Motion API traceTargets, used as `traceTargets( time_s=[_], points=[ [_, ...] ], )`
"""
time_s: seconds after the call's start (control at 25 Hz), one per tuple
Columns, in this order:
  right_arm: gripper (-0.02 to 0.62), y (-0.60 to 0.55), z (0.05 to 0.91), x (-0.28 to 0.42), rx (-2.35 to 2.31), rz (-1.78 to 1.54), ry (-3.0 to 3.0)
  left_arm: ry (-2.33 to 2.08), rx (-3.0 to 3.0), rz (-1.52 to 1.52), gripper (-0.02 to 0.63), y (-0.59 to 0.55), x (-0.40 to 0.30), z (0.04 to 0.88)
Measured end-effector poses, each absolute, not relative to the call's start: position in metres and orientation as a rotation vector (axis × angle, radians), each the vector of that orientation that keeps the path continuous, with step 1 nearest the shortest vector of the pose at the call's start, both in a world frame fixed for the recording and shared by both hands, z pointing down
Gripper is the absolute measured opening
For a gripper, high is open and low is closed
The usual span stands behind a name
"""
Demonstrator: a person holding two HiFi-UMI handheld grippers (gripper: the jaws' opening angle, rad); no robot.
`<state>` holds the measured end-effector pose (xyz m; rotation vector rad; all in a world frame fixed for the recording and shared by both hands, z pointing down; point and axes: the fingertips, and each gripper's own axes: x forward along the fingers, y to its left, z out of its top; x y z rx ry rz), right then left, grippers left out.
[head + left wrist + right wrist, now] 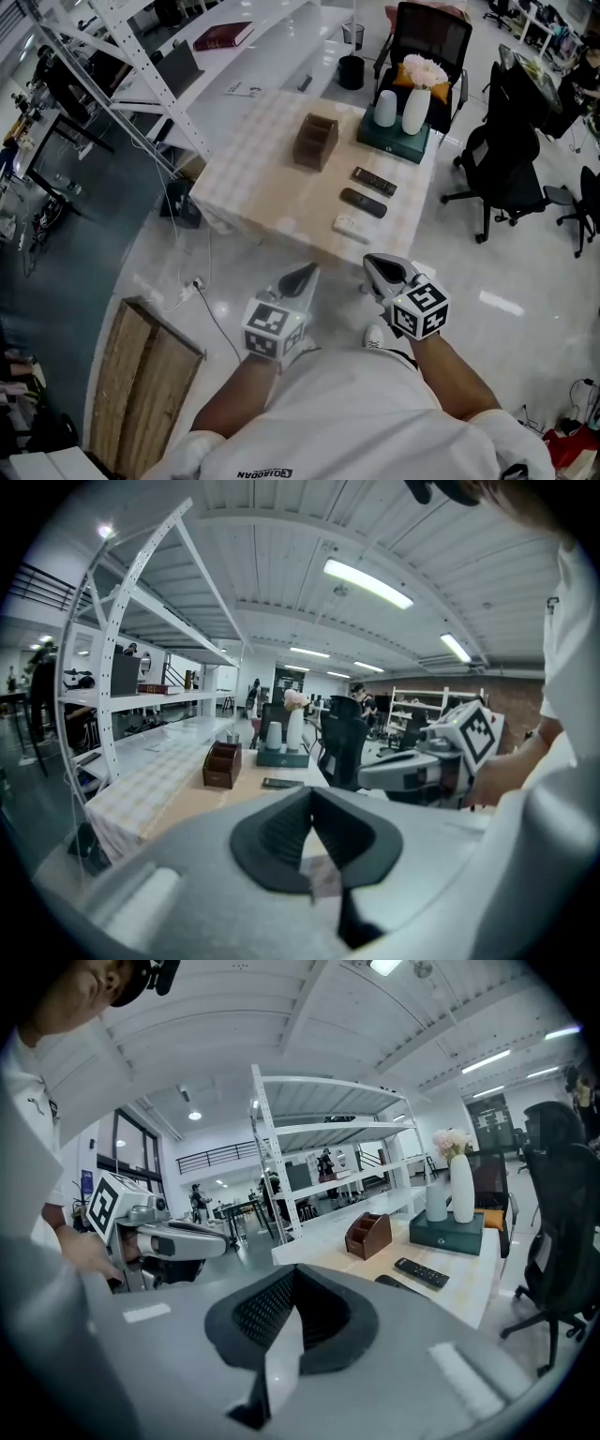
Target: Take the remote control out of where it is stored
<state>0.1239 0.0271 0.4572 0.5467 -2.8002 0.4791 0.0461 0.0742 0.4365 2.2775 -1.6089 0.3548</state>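
Observation:
Three remote controls lie on the checked table (pixel 253 178): a black one (pixel 374 181), a second black one (pixel 364 202) and a white one (pixel 353 228). A brown wooden holder (pixel 315 141) stands behind them and looks empty from above. My left gripper (pixel 307 274) and right gripper (pixel 382 268) hover side by side short of the table's near edge, both shut with nothing in them. In the left gripper view the holder (pixel 223 764) and a remote (pixel 281 783) lie beyond my shut left gripper (pixel 312 799). In the right gripper view the holder (pixel 367 1235) and a remote (pixel 421 1272) lie past my shut right gripper (pixel 293 1283).
A green box (pixel 394 141) with white vases and flowers sits at the table's far right corner. Black office chairs (pixel 511 159) stand to the right. A white shelf rack (pixel 112 75) rises on the left. A wooden pallet (pixel 141 375) and a cable lie on the floor.

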Motion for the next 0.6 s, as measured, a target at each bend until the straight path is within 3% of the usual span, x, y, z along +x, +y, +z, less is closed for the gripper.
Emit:
traceTargets(
  time_s=[0.6],
  points=[
    [0.005, 0.033, 0.459, 0.123, 0.550, 0.479, -2.791, -1.626, 2.269, 0.342, 0.003, 0.079, 0.036, 0.436]
  ],
)
